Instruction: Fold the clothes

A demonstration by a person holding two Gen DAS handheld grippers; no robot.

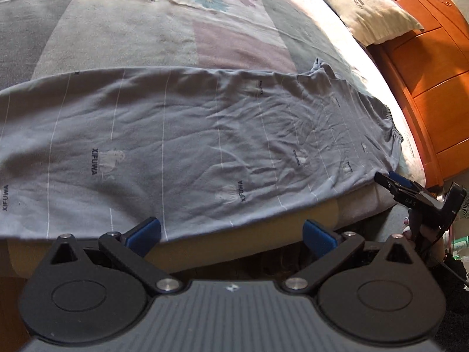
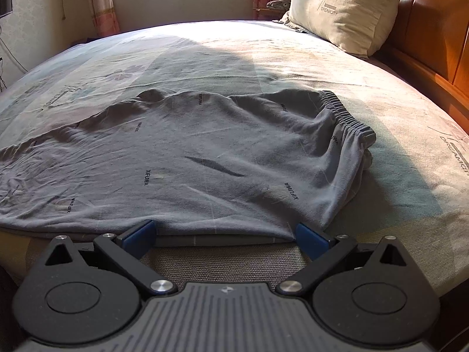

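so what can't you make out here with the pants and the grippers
- Pants, leg ends: cut off by the left edge in both views.
- Pants' near hem, right wrist view: partly behind the right gripper.
- Right gripper, left wrist view: small at the frame's right side, jaw gap unclear.
- Under the bed, left wrist view: dark shadow.

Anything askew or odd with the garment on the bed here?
The grey trousers lie wrinkled along the bed edge, the elastic waistband end bunched and the near hem overhanging the mattress. Nothing is damaged. Both the left gripper and the right gripper are open, holding nothing.
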